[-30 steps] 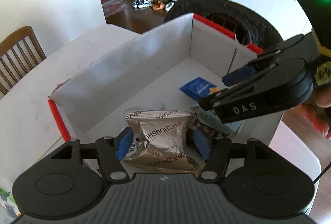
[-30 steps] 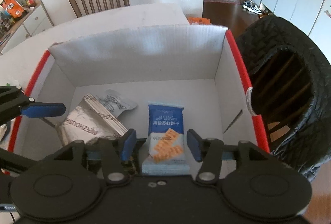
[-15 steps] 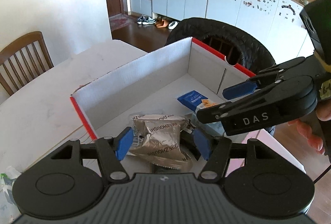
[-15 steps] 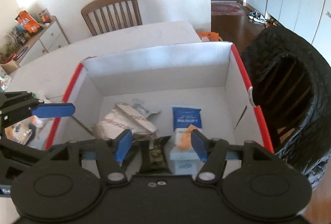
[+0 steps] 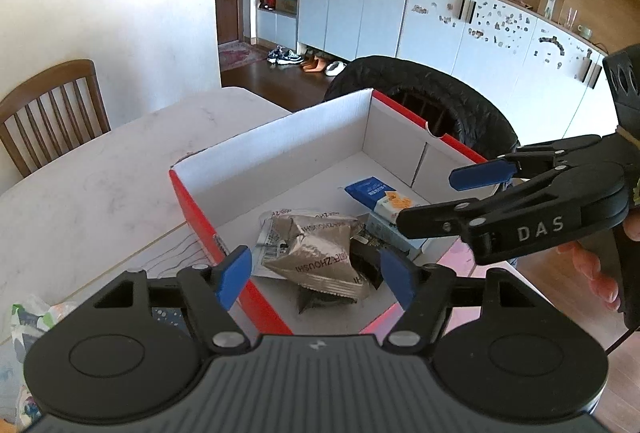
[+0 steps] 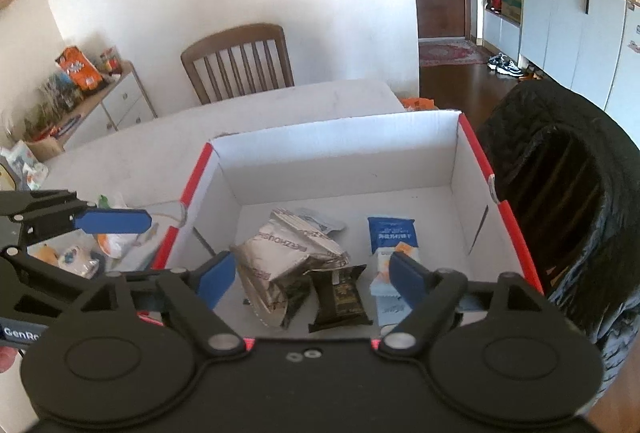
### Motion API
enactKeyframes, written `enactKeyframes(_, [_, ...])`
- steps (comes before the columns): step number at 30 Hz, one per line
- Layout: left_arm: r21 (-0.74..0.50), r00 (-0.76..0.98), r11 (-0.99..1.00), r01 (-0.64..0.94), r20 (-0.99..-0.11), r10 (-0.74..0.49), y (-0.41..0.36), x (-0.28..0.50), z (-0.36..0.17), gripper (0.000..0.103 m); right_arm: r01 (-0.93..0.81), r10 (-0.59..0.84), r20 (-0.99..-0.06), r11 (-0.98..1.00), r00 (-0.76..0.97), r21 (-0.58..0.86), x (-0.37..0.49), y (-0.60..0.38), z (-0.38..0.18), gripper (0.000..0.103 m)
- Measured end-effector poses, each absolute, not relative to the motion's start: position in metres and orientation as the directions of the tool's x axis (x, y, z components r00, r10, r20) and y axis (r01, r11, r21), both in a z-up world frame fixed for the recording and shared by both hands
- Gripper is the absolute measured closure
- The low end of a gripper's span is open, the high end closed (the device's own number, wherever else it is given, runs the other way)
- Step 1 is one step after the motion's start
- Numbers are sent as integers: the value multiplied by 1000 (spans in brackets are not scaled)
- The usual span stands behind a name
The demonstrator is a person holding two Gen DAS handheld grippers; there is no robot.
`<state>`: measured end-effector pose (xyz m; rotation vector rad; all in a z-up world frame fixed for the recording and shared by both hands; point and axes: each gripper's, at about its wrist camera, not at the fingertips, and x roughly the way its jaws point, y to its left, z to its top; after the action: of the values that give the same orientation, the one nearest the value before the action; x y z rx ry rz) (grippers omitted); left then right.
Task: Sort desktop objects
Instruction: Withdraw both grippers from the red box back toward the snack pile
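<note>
Hovering: I held both grippers above the near side of the box (image 6: pixel 340 157), neither one touching anything.
Left gripper (image 5: pixel 316 279): its blue pads stood apart with nothing between them; it hung over the box's near left corner, above the silver packets.
Right gripper (image 6: pixel 312 277): its pads also stood apart and bare; it hung over the box's near edge, with the packets below.
Box: white inside with red along its rim, open at the top, resting on the pale tabletop (image 5: pixel 100 185).
Silver packets (image 6: pixel 288 253): crumpled foil packs piled near the middle of the box floor, toward the left.
Dark packet (image 6: pixel 340 297): a black wrapper lying just right of the silver ones, touching them.
Blue packet (image 6: pixel 392 233): a blue and white biscuit pack lying flat toward the right wall, apart from the silver pile.
Loose wrappers (image 6: pixel 80 257): a few small colourful items lying on the tabletop outside the box's left wall.
Chairs: a wooden chair (image 6: pixel 240 65) stood at the far side of the tabletop, and a black jacket (image 6: pixel 560 173) hung over another chair just beside the box's right wall.
</note>
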<state>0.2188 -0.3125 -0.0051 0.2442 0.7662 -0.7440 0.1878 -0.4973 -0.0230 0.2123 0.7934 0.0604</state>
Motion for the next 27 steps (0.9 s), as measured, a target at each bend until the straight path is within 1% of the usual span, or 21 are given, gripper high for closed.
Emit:
enactKeyframes(1, [-60,489,725,686,-700,-521,-309,218,-4,31,29,134,-696,975,706,218,185,-496,-22,18])
enactKeyframes(4, [-72,493,729,681,-691,-528,-298,214,-3,23,40,134,-681,971,720,234,178,-493,-20,17])
enactKeyframes(8, [-94,499,737,670,-678,-540,-281,210,-1,18,64,116,-666,969,737,239,172,-482,-18,16])
enactKeyframes(11, [-103,507,739,665,-665,-549,-269,205,2,17,75,103,-658,969,746,236,169,-471,-16,15])
enactKeyframes(12, [-104,510,740,664,-661,-551,-265,204,2,15,76,100,-656,969,748,234,168,-467,-17,14])
enactKeyframes(13, [-104,513,741,664,-657,-552,-261,202,3,6,75,99,-655,970,749,232,166,-462,-17,14])
enactKeyframes(14, [-103,516,741,664,-654,-553,-257,201,3,0,76,97,-654,970,750,230,165,-458,-17,14])
enactKeyframes(27, [-85,548,734,674,-609,-574,-195,180,10,0,71,77,-646,977,759,199,154,-391,-17,13])
